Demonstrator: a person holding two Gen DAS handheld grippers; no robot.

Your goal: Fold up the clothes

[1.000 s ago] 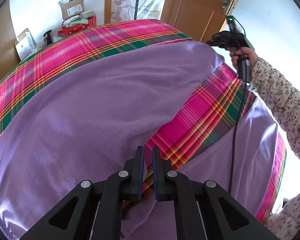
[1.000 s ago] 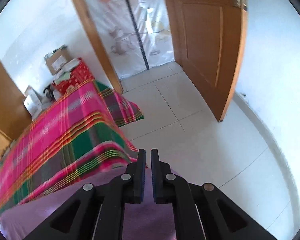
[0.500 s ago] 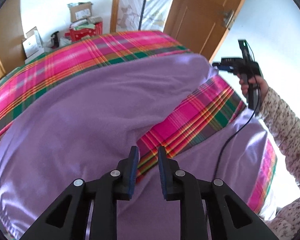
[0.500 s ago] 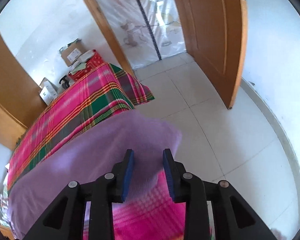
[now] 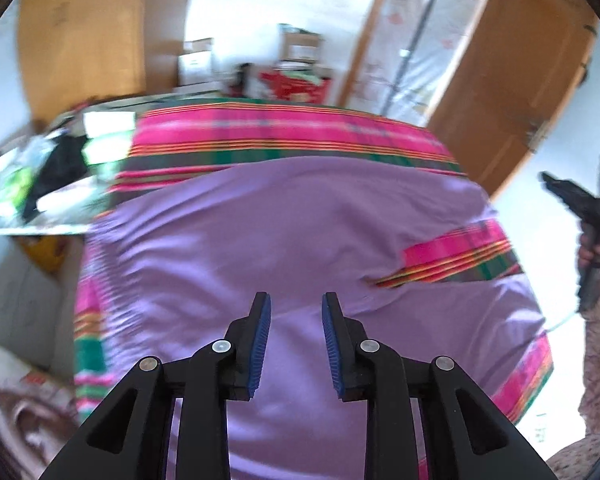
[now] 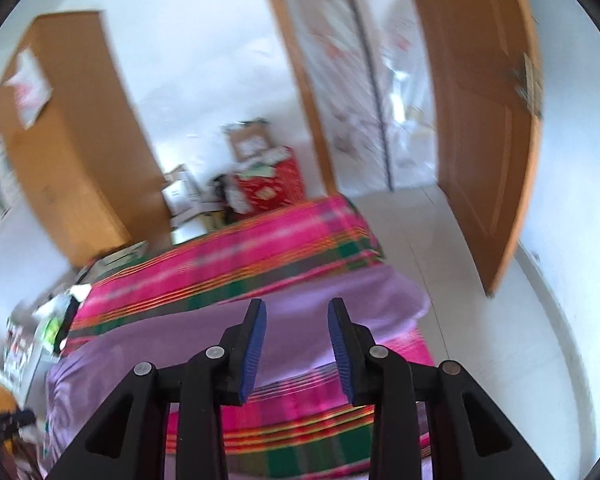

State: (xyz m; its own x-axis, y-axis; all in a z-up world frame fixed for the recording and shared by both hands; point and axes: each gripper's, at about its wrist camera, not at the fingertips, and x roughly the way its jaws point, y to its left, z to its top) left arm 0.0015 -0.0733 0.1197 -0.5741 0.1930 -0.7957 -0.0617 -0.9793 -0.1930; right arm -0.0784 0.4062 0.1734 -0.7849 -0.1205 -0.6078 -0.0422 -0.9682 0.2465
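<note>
Purple cloth [image 5: 300, 232] lies spread over the plaid bed [image 5: 284, 136], filling centre frame in the left wrist view. A gap at right centre shows plaid through it, so one layer seems to lie over another there, unevenly. Left gripper [image 5: 296, 340] is wide, nothing between the pads, above the cloth's near part. Right gripper [image 6: 296, 344] is also wide and empty, over the cloth's right-hand edge [image 6: 400, 300], near the bed's corner. Risks: that edge sits beside the drop to the floor [image 6: 480, 360], and slick fabric could slide off. The uneven overlap could give a skewed crease. Frames are blurred, so edge positions are uncertain.
</note>
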